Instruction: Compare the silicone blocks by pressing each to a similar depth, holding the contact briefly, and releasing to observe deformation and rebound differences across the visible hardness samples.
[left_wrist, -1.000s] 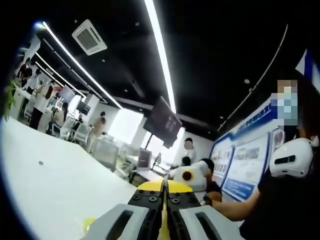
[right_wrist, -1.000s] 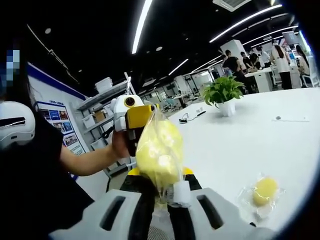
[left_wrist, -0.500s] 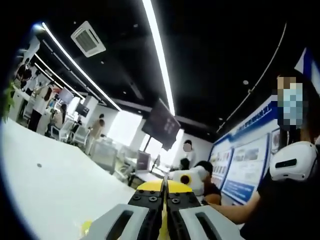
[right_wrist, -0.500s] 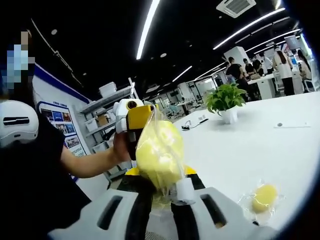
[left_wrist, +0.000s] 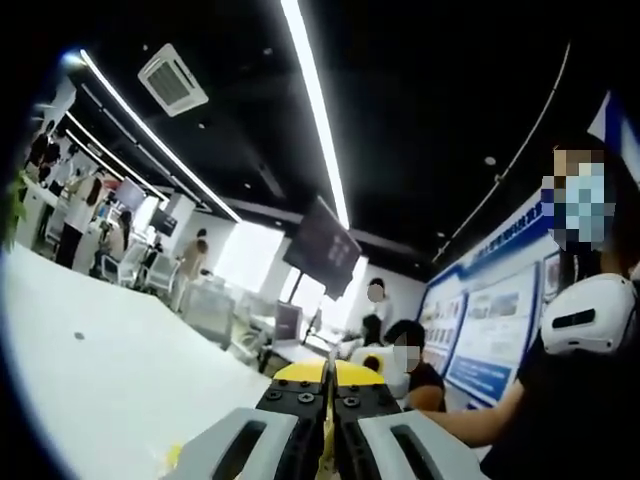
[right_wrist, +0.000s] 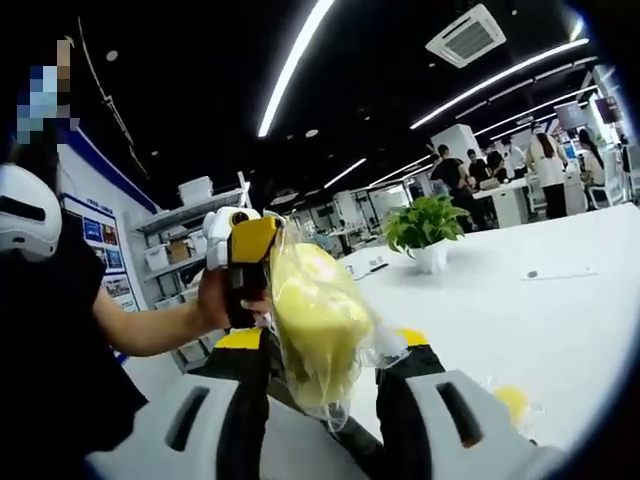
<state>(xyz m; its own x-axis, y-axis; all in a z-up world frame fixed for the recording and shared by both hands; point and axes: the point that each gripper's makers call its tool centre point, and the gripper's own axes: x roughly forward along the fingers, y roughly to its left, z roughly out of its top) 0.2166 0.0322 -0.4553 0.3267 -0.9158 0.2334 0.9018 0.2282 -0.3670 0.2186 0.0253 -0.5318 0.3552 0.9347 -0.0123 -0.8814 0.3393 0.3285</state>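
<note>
While your left gripper (right_wrist: 248, 262) pinches the top of the soft yellow silicone block in its clear plastic bag (right_wrist: 312, 322), your right gripper (right_wrist: 322, 390) stands spread around it above the white table (right_wrist: 520, 320).

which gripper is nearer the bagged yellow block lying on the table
Right. The right gripper sits just beside the bagged yellow block on the table; the left gripper is raised further off, pinching the other bag.
</note>
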